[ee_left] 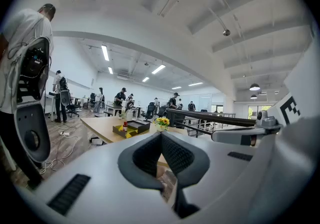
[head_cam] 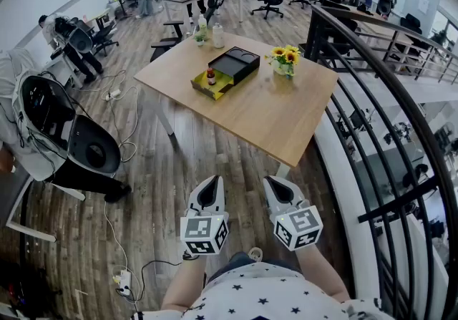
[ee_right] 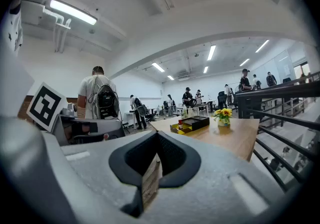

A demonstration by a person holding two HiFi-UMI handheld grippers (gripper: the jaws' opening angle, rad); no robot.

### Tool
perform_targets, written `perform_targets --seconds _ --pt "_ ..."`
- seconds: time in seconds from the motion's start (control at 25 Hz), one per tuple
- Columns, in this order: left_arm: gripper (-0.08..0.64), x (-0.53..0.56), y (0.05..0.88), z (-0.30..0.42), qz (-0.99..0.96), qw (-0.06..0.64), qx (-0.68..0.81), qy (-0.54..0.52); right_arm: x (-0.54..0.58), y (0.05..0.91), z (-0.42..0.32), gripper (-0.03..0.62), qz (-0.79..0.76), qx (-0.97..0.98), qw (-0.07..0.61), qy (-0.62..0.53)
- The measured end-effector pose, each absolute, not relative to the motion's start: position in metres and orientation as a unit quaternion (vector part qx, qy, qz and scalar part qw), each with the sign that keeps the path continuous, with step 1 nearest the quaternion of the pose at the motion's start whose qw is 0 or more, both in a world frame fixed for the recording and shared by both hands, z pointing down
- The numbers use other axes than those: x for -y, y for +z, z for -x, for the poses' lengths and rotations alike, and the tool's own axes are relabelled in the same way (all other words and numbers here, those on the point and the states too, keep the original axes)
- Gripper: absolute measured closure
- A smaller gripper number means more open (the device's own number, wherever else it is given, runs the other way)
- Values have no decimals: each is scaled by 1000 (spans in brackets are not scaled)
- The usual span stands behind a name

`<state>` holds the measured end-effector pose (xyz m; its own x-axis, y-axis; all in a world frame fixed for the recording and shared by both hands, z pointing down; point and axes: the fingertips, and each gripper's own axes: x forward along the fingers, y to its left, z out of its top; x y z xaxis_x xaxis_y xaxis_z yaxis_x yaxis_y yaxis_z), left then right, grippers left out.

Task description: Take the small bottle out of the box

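Both pairs idle: my left fingers (head_cam: 208, 195) and right fingers (head_cam: 281, 195) are pressed together on nothing, low by my body and well apart from the surface (head_cam: 279, 118). Out there the small bottle (head_cam: 210, 76) stands upright in the open box (head_cam: 242, 65), yellow side. Probably light, rigid, smooth and tippy; I'd pinch its body below the cap.

Star-print white shirt (head_cam: 266, 302), grey left gripper (head_cam: 212, 182), grey right gripper (head_cam: 275, 182)
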<state>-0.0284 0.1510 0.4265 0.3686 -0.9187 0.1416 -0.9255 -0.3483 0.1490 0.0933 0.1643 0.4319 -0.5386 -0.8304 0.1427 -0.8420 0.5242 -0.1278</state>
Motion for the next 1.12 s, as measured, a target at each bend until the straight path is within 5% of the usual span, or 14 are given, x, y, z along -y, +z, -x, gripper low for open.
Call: perform_targets --seconds 1.12 --pt "531 -140 425 18 -824 87 559 27 -149 444 -95 568 -460 880 41 107"
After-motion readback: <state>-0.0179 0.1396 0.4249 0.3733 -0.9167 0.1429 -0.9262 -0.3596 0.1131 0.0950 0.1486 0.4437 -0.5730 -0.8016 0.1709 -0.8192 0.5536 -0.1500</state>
